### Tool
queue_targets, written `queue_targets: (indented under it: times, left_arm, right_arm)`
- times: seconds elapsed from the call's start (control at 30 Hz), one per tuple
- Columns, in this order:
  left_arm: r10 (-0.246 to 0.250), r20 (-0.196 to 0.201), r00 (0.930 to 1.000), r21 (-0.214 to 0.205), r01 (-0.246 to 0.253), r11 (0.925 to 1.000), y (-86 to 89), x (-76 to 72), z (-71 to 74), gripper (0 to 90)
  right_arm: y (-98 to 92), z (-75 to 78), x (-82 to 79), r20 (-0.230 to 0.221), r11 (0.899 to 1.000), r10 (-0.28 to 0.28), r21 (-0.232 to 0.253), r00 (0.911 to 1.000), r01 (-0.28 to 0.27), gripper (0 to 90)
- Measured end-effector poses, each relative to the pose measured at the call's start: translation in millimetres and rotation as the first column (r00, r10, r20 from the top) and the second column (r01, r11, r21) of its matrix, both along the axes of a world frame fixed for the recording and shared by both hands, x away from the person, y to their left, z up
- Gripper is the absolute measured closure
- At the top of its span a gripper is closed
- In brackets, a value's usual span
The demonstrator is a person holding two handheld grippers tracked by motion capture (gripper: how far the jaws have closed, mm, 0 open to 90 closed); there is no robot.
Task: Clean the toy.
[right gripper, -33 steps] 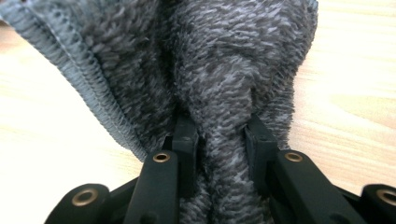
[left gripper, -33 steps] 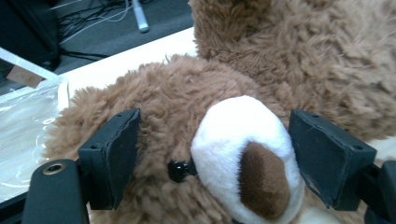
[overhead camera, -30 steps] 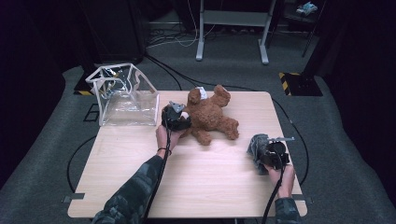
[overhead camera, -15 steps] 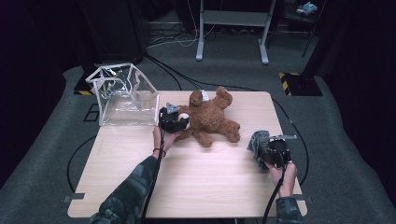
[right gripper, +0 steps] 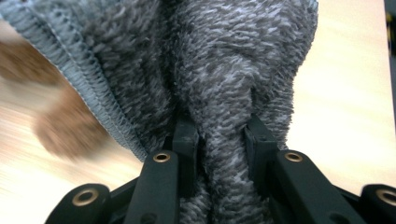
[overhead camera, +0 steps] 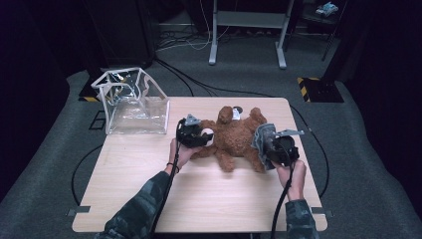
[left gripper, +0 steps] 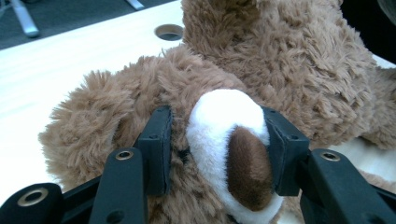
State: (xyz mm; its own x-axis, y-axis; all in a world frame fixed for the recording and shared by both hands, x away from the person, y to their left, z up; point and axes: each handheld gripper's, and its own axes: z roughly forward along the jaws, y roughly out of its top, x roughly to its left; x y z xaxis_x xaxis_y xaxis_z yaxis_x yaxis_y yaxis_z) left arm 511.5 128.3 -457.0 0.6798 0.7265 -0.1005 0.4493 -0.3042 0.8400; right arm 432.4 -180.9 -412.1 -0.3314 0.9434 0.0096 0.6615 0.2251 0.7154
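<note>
At the far left corner of the worktop (overhead camera: pixel 149 174) stands a clear plastic bag (overhead camera: pixel 133 104), upright with its mouth open and well apart from both hands. Right of it, the left gripper (overhead camera: pixel 199 137) is at the head of the teddy bear (overhead camera: pixel 236 142); its jaws have just been closing, and the left gripper view shows them clamped either side of the white muzzle (left gripper: pixel 219 126), pads pressing into the pile at both flanks and the brown nose between them. The bear lies flat near the middle of the worktop, long axis running roughly left to right across the high view, head toward the left hand, legs toward the right. Just right of the bear, the right gripper (overhead camera: pixel 273 147) has its jaws clenched on a bunched fold of a grey fleece garment (right gripper: pixel 224 84), whose ribbed hem (right gripper: pixel 88 79) hangs to one side; the garment is held clear of the wood, right against the bear's leg end. Judgement: the coming move turns on this alignment, since the garment lies at the legs while the left hand steadies the head, so the right hand is the nearer one to draw the fleece along the bear's axis. No brand, label or writing is readable on any item.
</note>
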Motion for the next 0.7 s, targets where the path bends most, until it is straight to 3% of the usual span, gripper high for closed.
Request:
queue_targets:
  times: [0.17, 0.33, 0.43, 0.53, 0.63, 0.7]
  left_arm:
    - [-0.022, -0.004, 0.9998, -0.021, 0.022, 0.9995, -7.3, -4.0, -1.0, 50.0]
    - [-0.044, -0.001, 0.999, -0.008, 0.044, 0.999, -11.7, -5.9, -2.9, 48.0]
    - [-0.048, 0.012, 0.9988, -0.012, 0.048, 0.9988, -8.1, -4.4, -2.3, 40.4]
    - [-0.061, 0.053, 0.9967, 0.0, 0.061, 0.9981, -4.7, -9.5, 2.6, 32.5]
    - [-0.06, 0.082, 0.9948, -0.027, 0.062, 0.9977, 4.1, -15.7, 6.6, 29.8]
    - [-0.046, 0.075, 0.9961, -0.052, 0.05, 0.9974, 13.2, -18.3, 7.5, 28.2]
  right_arm:
    - [40.5, 17.6, 18.4, 0.01, 0.996, 0.066, -0.065, 0.9978, -0.065, 71.0]
    - [64.7, 0.7, 47.5, -0.047, 0.986, 0.076, -0.142, 0.996, -0.082, 70.7]
    - [61.7, -8.1, 53.2, -0.061, 0.992, 0.061, -0.108, 0.9962, -0.067, 71.5]
    - [57.6, -10.1, 53.1, -0.072, 0.993, 0.066, -0.094, 0.9953, -0.072, 72.3]
    - [55.2, -13.3, 52.8, -0.075, 0.993, 0.062, -0.093, 0.9953, -0.069, 72.4]
    - [54.4, -14.8, 52.0, -0.07, 0.995, 0.058, -0.082, 0.9959, -0.064, 72.4]
